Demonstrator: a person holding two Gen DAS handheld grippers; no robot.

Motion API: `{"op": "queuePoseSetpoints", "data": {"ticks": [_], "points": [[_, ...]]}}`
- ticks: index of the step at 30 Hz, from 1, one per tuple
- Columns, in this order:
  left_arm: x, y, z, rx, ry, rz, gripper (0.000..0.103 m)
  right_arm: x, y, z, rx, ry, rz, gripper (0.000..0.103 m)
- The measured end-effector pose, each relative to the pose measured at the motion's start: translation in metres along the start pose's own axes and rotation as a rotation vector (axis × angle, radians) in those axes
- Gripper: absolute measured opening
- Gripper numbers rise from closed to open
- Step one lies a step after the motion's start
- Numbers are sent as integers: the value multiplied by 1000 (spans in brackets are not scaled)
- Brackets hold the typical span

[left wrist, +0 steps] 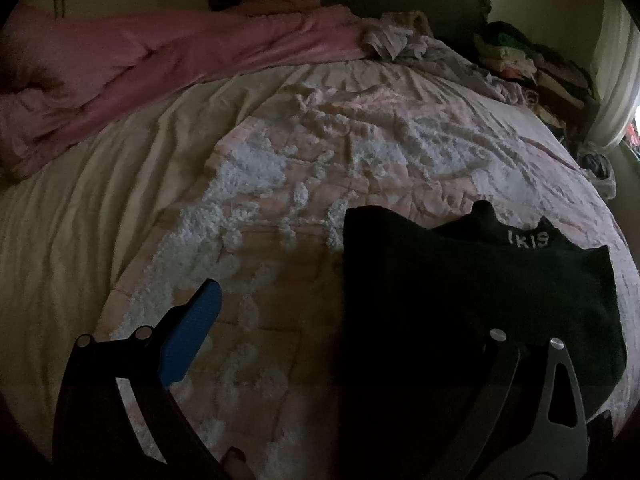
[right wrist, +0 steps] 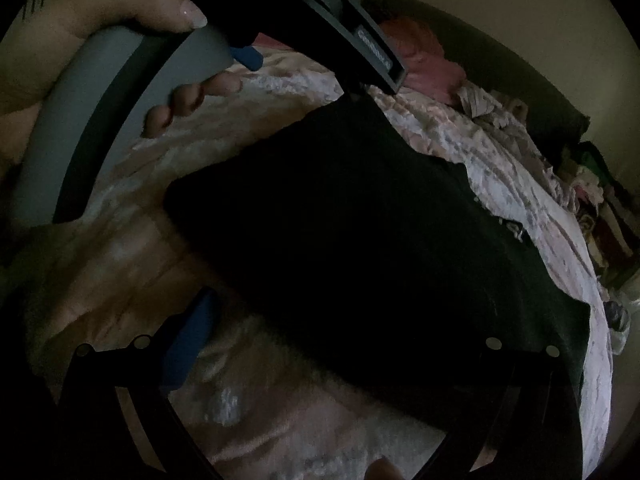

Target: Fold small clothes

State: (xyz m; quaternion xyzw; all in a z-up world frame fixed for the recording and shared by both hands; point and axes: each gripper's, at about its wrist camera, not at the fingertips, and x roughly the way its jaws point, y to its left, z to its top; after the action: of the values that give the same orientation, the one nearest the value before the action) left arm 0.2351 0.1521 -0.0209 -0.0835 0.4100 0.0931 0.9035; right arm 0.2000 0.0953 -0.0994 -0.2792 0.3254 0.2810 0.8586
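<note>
The black garment [left wrist: 480,288] lies flat on the bed [left wrist: 80,208] near its right edge. Both the left hand-held gripper [left wrist: 344,320] and right hand-held gripper [right wrist: 340,332] stand apart, unloaded. In this dimness a pinch could snag the tufted bedspread [left wrist: 280,184] too.

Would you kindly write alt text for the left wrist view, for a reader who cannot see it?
A dark garment with small white lettering lies flat on a pink-and-white tufted bedspread, under the right finger of the open left gripper. A pink blanket is bunched along the bed's far side.
</note>
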Motion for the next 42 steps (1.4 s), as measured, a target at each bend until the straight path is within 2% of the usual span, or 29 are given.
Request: {"op": "queuePoseSetpoints", "data": {"ticks": [9, 15, 16, 17, 19, 20, 22, 27, 30, 35, 38, 40, 42], "points": [[10, 8, -1, -20, 17, -7, 93, 14, 7, 16, -41, -26, -65, 98], [13, 7, -2, -29, 25, -27, 93, 15, 8, 16, -47, -64, -77, 96], [14, 7, -2, -31, 27, -30, 93, 14, 7, 15, -41, -72, -79, 92], [15, 7, -3, -34, 31, -32, 93, 13, 6, 15, -37, -79, -79, 76], [17, 8, -4, -42, 38, -38, 93, 10, 1, 14, -20, -97, -78, 50], [18, 8, -4, -47, 43, -44, 93, 7, -5, 13, 1, -106, -73, 45], [20, 9, -5, -60, 53, -63, 93, 0, -16, 11, 54, -133, -25, 24], [24, 5, -9, -82, 80, -113, 93, -7, -51, 5, 232, -172, 141, 15], [27, -2, -13, -76, 94, -138, 93, -12, -60, 2, 274, -186, 176, 12], [29, -12, -18, -81, 106, -207, 93, -18, -58, 1, 281, -200, 180, 11], [26, -16, -20, -81, 102, -239, 73, -19, -57, 0, 286, -201, 184, 10], [24, -19, -20, -82, 100, -266, 54, -21, -56, -1, 283, -205, 193, 9], [22, -22, -21, -84, 106, -295, 42, -21, -57, -2, 285, -209, 201, 9]]}}
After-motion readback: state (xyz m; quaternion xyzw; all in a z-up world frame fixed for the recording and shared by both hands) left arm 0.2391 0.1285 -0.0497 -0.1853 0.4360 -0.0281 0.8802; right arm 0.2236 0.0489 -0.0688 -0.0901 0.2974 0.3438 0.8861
